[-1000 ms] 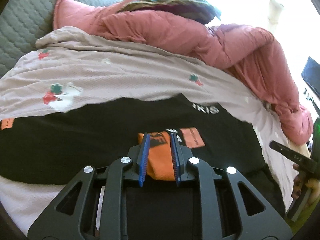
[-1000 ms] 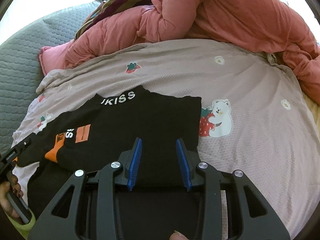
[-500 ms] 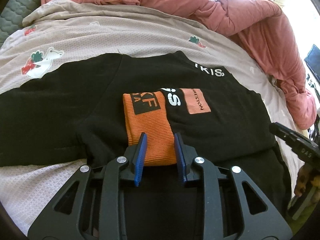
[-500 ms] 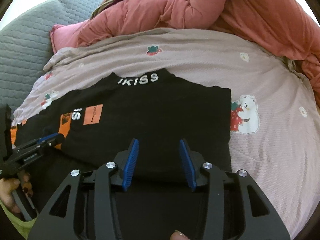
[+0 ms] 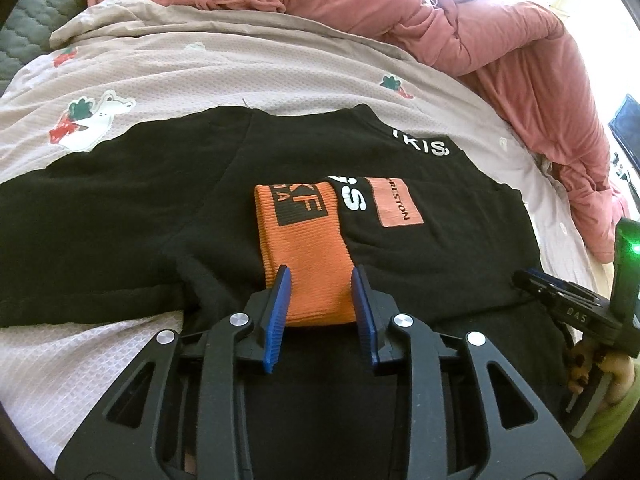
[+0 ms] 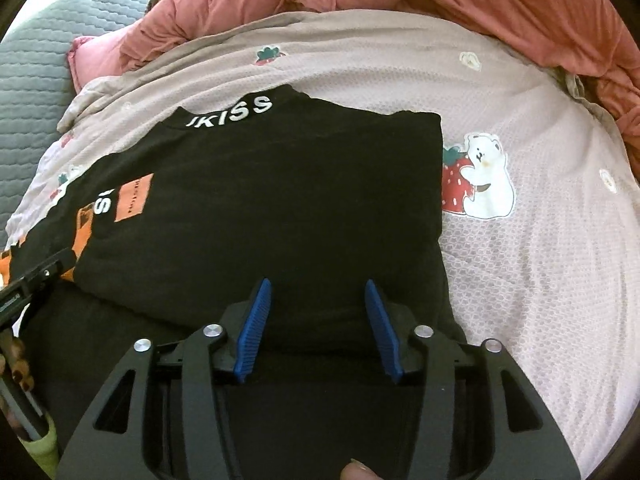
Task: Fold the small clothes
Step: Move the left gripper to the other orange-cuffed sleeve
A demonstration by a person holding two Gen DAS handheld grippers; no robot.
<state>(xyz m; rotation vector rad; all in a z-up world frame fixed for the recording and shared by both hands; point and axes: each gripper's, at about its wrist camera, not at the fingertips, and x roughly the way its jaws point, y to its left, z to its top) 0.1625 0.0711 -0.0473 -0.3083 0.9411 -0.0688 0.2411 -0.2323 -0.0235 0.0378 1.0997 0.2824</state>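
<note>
The black top (image 5: 400, 248) is laid flat on the bed (image 5: 240, 68), its orange cuff (image 5: 308, 256) framed, ungripped, by the parted left tool (image 5: 320, 292); the right tool (image 6: 316, 312) is held wide, empty, ready for folding.

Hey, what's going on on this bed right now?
A person with a handheld gripper in each hand is folding a black sweatshirt spread on a bear-and-strawberry bedsheet. The sleeve with the orange cuff is folded in across the body, and the left gripper sits open with its fingers either side of that cuff, not clamped. The right gripper is open over the shirt's lower part, holding nothing. A pink comforter is bunched up behind.
</note>
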